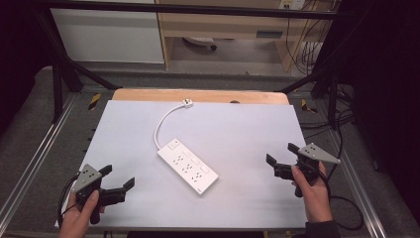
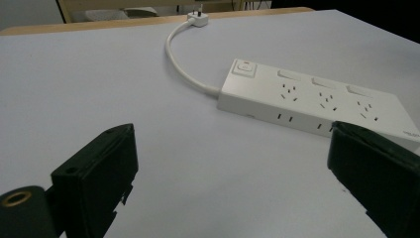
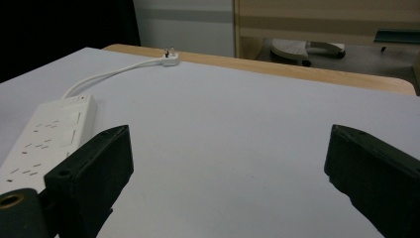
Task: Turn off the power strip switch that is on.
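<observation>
Both tongs, left (image 1: 118, 182) and right (image 1: 282, 157), gape wide, holding nothing. Power strip (image 1: 188, 165) lies between them on the tabletop (image 1: 247, 129). Risk, as I judge it: smooth casing slips, or trailing cord (image 1: 161, 125) drags.

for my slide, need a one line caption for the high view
Two hand-held grippers, left and right, open either side of a white power strip on a white table.

Left gripper (image 1: 119, 177) jaws spread; right gripper (image 1: 281, 153) jaws spread; both hand-held.
</observation>
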{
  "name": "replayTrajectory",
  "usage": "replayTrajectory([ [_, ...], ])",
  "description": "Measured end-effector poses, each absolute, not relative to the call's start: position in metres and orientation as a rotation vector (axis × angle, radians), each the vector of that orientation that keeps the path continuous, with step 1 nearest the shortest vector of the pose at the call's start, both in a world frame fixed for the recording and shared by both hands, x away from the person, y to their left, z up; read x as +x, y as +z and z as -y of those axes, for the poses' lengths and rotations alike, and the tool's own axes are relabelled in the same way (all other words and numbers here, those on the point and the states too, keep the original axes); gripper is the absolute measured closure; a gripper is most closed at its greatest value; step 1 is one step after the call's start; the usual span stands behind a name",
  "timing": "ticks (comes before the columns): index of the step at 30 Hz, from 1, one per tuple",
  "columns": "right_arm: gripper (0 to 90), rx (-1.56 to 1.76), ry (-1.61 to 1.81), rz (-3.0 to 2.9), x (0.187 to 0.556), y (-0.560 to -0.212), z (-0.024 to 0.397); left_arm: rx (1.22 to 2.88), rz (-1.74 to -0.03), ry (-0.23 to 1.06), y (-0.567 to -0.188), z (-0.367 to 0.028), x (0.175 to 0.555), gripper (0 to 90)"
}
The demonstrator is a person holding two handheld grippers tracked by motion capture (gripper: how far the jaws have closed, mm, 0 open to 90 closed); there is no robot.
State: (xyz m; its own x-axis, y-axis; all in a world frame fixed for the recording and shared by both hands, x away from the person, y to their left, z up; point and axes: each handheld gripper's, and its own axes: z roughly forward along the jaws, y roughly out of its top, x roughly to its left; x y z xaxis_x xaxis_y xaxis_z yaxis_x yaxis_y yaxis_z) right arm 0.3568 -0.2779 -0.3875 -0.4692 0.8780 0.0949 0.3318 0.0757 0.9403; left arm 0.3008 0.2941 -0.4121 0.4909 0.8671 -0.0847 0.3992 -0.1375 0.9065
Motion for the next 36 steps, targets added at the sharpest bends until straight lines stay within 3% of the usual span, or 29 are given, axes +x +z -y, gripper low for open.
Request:
replayTrajectory([
  [19, 3.8, 1.239, 1.332, -1.864, 0.369, -0.421, 0.285, 1.740, -1.075, 0.586, -0.412, -0.294, 0.300, 5.2],
  [36, 3.9, 1.270, 1.183, -1.994, 0.383, -0.447, 0.264, 1.748, -1.070, 0.587, -0.412, -0.293, 0.300, 5.2],
])
